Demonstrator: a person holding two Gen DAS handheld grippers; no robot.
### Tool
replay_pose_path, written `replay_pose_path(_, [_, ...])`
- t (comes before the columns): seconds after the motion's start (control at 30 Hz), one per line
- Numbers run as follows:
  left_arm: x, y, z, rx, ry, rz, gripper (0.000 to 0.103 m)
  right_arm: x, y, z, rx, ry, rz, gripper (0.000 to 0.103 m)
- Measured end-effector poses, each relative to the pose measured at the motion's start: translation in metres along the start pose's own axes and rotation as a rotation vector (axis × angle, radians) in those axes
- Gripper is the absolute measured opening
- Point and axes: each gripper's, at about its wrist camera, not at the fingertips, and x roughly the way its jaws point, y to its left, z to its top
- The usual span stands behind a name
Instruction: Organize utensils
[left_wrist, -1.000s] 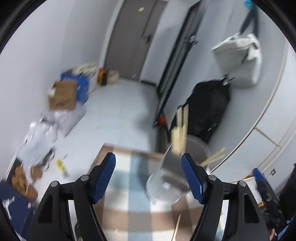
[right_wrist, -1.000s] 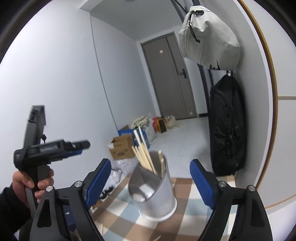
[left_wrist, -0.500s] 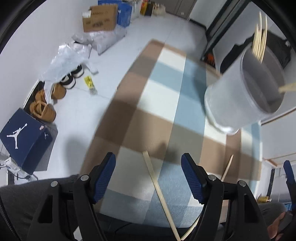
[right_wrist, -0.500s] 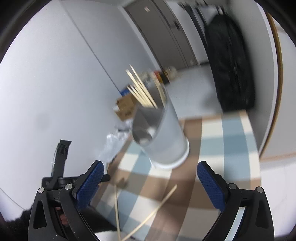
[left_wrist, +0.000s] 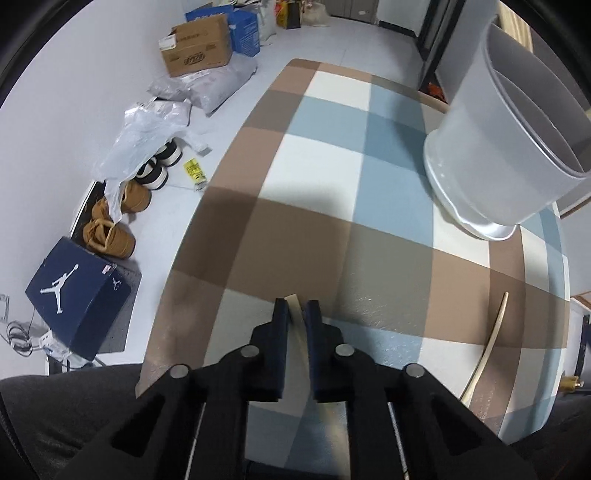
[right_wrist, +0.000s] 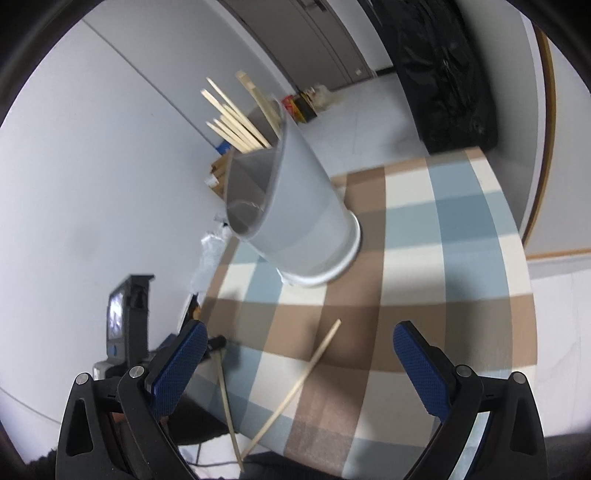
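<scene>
Two loose chopsticks lie on the checked mat (right_wrist: 461, 206): the left chopstick (right_wrist: 226, 400) and the right chopstick (right_wrist: 295, 387), their near ends crossing at the mat's near edge. One grey holder (right_wrist: 295, 210) stands toward the far side of the mat, with about eight more chopsticks (right_wrist: 236, 118) bunched in its far compartment; the exact count is hard to tell. In the left wrist view the left gripper (left_wrist: 295, 314) points steeply down at the mat, its jaws clenched on the tip of the left chopstick, which shows as a pale strip between the pads. Half a second ago those jaws stood wide, with this chopstick lying free between them; now they have closed on it. Farther right, the right gripper (right_wrist: 295, 354) tilts down toward the mat with its blue pads spread fully and nothing gripped; the right chopstick lies on the mat below the gap. It sits lower and closer to the mat than a second ago, when it faced the door.
</scene>
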Motion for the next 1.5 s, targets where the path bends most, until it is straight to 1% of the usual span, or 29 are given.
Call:
replay_pose_path(0.03, [0.000, 0.000, 0.001, -0.003, -0.006, -0.017, 0.002, 0.007, -0.003, -0.003, 0.012, 0.034, -0.005, 0.102])
replay_pose_path(0.1, [0.000, 0.000, 0.001, -0.013, -0.019, -0.028, 0.002, 0.019, -0.007, -0.007, 0.029, 0.101, -0.013, 0.101])
replay_pose_path(0.13, [-0.001, -0.002, 0.001, -0.016, -0.024, -0.039, 0.002, 0.025, -0.009, -0.009, 0.037, 0.127, -0.014, 0.099])
replay_pose_path(0.2, [0.000, -0.003, 0.003, -0.023, -0.030, -0.076, 0.002, 0.032, -0.011, -0.012, 0.047, 0.160, -0.013, 0.090])
replay_pose_path(0.27, [-0.003, -0.004, 0.005, -0.022, -0.045, -0.104, 0.002, 0.040, -0.012, -0.011, 0.051, 0.192, -0.014, 0.075])
replay_pose_path(0.3, [-0.005, -0.003, 0.006, -0.022, -0.055, -0.123, 0.002, 0.045, -0.012, -0.009, 0.052, 0.210, -0.018, 0.072])
replay_pose_path(0.37, [-0.012, -0.006, 0.008, -0.026, -0.083, -0.153, 0.002, 0.054, -0.011, -0.004, 0.054, 0.245, -0.034, 0.058])
replay_pose_path(0.4, [-0.017, -0.005, 0.010, -0.029, -0.103, -0.173, 0.002, 0.058, -0.011, -0.002, 0.057, 0.262, -0.038, 0.054])
replay_pose_path(0.47, [-0.025, -0.003, 0.013, -0.036, -0.139, -0.209, 0.002, 0.070, -0.012, 0.002, 0.074, 0.300, -0.052, 0.043])
replay_pose_path(0.5, [-0.029, -0.003, 0.014, -0.040, -0.156, -0.225, 0.002, 0.074, -0.012, 0.003, 0.081, 0.316, -0.066, 0.040])
replay_pose_path(0.53, [-0.033, -0.001, 0.016, -0.042, -0.175, -0.242, 0.002, 0.079, -0.010, 0.005, 0.081, 0.330, -0.081, 0.034])
replay_pose_path(0.63, [-0.040, 0.001, 0.019, -0.047, -0.221, -0.274, 0.002, 0.092, -0.006, 0.009, 0.075, 0.363, -0.130, 0.031])
replay_pose_path(0.67, [-0.042, 0.002, 0.020, -0.050, -0.234, -0.285, 0.002, 0.096, -0.005, 0.009, 0.076, 0.375, -0.143, 0.029])
replay_pose_path(0.7, [-0.044, 0.004, 0.021, -0.054, -0.244, -0.298, 0.002, 0.097, -0.003, 0.011, 0.071, 0.366, -0.161, 0.027])
replay_pose_path(0.73, [-0.045, 0.005, 0.022, -0.061, -0.249, -0.309, 0.002, 0.100, 0.001, 0.012, 0.058, 0.372, -0.188, 0.024])
replay_pose_path(0.8, [-0.048, 0.008, 0.023, -0.074, -0.260, -0.336, 0.002, 0.104, 0.010, 0.014, 0.020, 0.379, -0.243, 0.022])
replay_pose_path(0.83, [-0.050, 0.009, 0.024, -0.075, -0.271, -0.342, 0.002, 0.106, 0.014, 0.014, -0.004, 0.377, -0.275, 0.019])
replay_pose_path(0.87, [-0.053, 0.011, 0.024, -0.080, -0.279, -0.346, 0.002, 0.108, 0.018, 0.014, -0.024, 0.379, -0.306, 0.012])
replay_pose_path(0.9, [-0.055, 0.012, 0.025, -0.085, -0.288, -0.355, 0.002, 0.109, 0.022, 0.013, -0.050, 0.377, -0.345, 0.009])
replay_pose_path(0.93, [-0.057, 0.012, 0.025, -0.087, -0.296, -0.367, 0.002, 0.110, 0.024, 0.012, -0.068, 0.372, -0.362, 0.007])
replay_pose_path(1.0, [-0.062, 0.015, 0.026, -0.094, -0.317, -0.371, 0.002, 0.110, 0.028, 0.009, -0.086, 0.359, -0.378, 0.006])
replay_pose_path(1.07, [-0.065, 0.017, 0.027, -0.101, -0.326, -0.387, 0.002, 0.108, 0.028, 0.007, -0.086, 0.340, -0.383, 0.003])
replay_pose_path(1.13, [-0.068, 0.018, 0.028, -0.105, -0.342, -0.397, 0.002, 0.103, 0.021, 0.006, -0.032, 0.312, -0.345, 0.003])
replay_pose_path(1.2, [-0.072, 0.018, 0.029, -0.107, -0.352, -0.408, 0.002, 0.089, 0.016, 0.007, -0.002, 0.235, -0.289, 0.002])
replay_pose_path(1.23, [-0.076, 0.017, 0.029, -0.105, -0.362, -0.419, 0.002, 0.080, 0.016, 0.008, -0.012, 0.193, -0.273, 0.002])
replay_pose_path(1.3, [-0.082, 0.014, 0.030, -0.096, -0.386, -0.418, 0.002, 0.065, 0.016, 0.009, -0.024, 0.130, -0.269, 0.002])
replay_pose_path(1.5, [-0.101, 0.009, 0.032, -0.083, -0.435, -0.443, 0.002, 0.031, 0.015, 0.011, 0.015, -0.018, -0.214, 0.002])
